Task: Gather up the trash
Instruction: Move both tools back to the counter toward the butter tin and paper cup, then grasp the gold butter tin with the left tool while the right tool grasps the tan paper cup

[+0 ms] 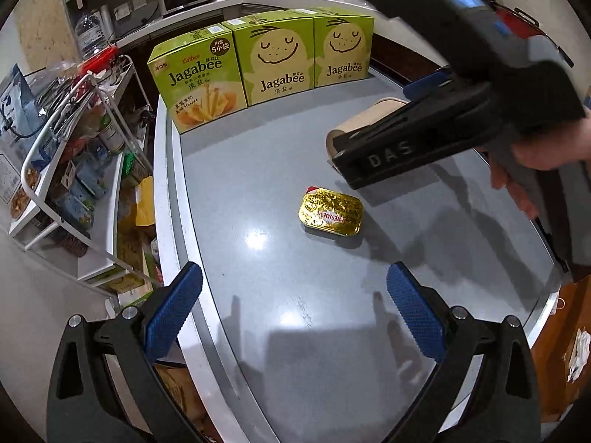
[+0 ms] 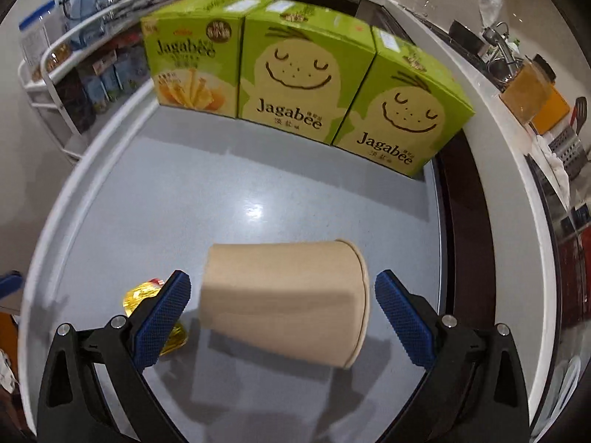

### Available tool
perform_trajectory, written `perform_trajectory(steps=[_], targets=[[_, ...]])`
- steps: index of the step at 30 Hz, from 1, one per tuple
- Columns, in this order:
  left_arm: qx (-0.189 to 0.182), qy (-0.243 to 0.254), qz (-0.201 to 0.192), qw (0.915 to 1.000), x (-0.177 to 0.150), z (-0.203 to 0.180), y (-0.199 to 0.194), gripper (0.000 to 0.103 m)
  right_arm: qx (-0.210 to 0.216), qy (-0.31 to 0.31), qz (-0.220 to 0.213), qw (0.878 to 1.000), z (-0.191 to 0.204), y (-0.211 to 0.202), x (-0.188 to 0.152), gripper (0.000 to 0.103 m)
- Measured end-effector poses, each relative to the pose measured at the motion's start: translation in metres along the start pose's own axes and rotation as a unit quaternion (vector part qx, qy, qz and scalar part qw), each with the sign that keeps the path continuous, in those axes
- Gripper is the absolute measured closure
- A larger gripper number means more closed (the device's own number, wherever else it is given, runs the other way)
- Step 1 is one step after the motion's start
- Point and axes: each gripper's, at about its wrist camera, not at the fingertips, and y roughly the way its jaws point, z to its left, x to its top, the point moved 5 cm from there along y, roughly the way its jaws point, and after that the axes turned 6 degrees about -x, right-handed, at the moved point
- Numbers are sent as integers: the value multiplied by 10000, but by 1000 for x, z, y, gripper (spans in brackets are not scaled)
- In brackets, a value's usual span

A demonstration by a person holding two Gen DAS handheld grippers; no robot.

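A tan paper cup (image 2: 284, 302) lies on its side on the grey tabletop (image 2: 184, 192), rim to the right. My right gripper (image 2: 282, 326) is open, its blue pads on either side of the cup without touching it. In the left wrist view the same cup (image 1: 369, 120) shows partly behind the right gripper's black body. A gold foil butter packet (image 1: 330, 216) lies flat mid-table, ahead of my open left gripper (image 1: 293, 310), which holds nothing. The packet (image 2: 142, 295) peeks out behind the right gripper's left finger.
Three green Jagabee snack boxes (image 1: 273, 61) stand in a row at the table's far edge. A white wire rack (image 1: 74, 170) stuffed with packets stands left of the table. A person's hand (image 1: 535, 170) holds the right gripper. A kitchen counter with a sink (image 2: 506, 55) runs along the right.
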Motion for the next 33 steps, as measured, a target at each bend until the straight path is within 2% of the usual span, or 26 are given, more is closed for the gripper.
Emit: perform_trajectory(steps=[6, 11, 16, 21, 25, 27, 30, 32, 33], targets=[[20, 19, 69, 10000, 4, 4, 10, 2, 455, 424, 243, 9978, -17, 15, -5, 5], [-192, 112, 241, 9995, 17, 2, 32, 2, 506, 682, 228, 9961, -37, 12, -13, 5], [-284, 338, 390, 9983, 31, -4, 58, 2, 551, 634, 263, 9961, -46, 13, -18, 5], [-426, 562, 354, 9969, 37, -10, 69, 3, 495, 537, 252, 9970, -48, 14, -20, 5], [-493, 573, 502, 9959, 34, -9, 75, 20, 578, 556, 160, 9967, -47, 14, -21, 5], [-537, 541, 483, 9959, 33, -9, 74, 23, 609, 566, 165, 9964, -48, 15, -22, 5], [-620, 529, 455, 9956, 33, -9, 73, 35, 645, 536, 162, 9963, -47, 17, -21, 5], [-669, 516, 432, 9955, 33, -9, 71, 48, 781, 546, 181, 9953, -46, 17, -22, 14], [-670, 511, 433, 9955, 33, -8, 70, 51, 844, 566, 219, 9946, -45, 18, -23, 15]])
